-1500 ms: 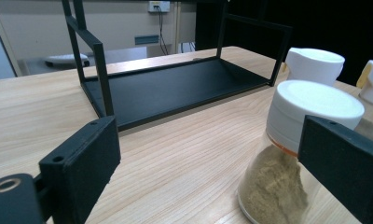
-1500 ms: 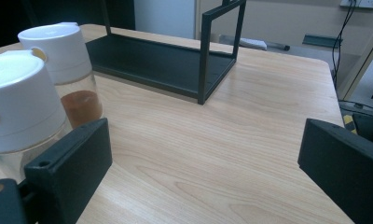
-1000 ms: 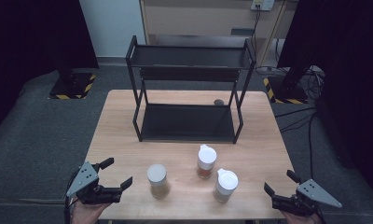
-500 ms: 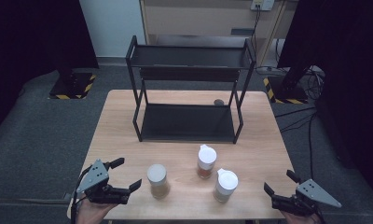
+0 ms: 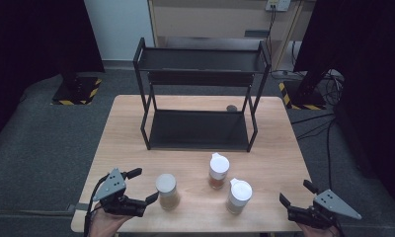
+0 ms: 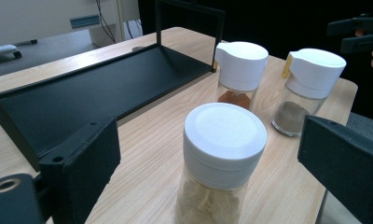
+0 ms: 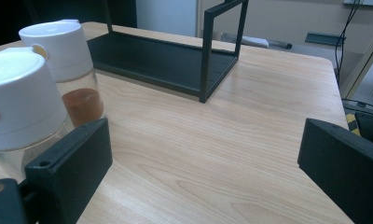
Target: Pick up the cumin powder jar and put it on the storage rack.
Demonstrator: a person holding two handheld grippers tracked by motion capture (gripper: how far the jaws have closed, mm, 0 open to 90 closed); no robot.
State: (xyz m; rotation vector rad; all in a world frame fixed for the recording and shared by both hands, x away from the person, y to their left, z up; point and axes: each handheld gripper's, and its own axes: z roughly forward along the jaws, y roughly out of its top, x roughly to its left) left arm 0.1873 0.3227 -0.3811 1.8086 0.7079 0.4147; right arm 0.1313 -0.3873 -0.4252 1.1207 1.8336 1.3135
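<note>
Approach step: left gripper [image 5: 145, 186], jaws wide and empty, points at the tan spice jar [image 5: 167, 191] at 6 o'clock of the rack [image 5: 200, 129]. Right gripper [image 5: 294, 200] waits at 5 o'clock, jaws spread, empty. Next move, in my judgement: advance until the jaws straddle the jar, then close.

The table [image 5: 136, 128] is showing pale wood with a smooth, faintly sheened grain. The rack [image 5: 200, 129] is looking like matt black metal. The three jars, nearest one [image 6: 219, 158], are gleaming as clear glass under smooth white plastic lids. The left gripper [image 5: 141, 186] is wearing dull black plastic jaws and a grey plate.
</note>
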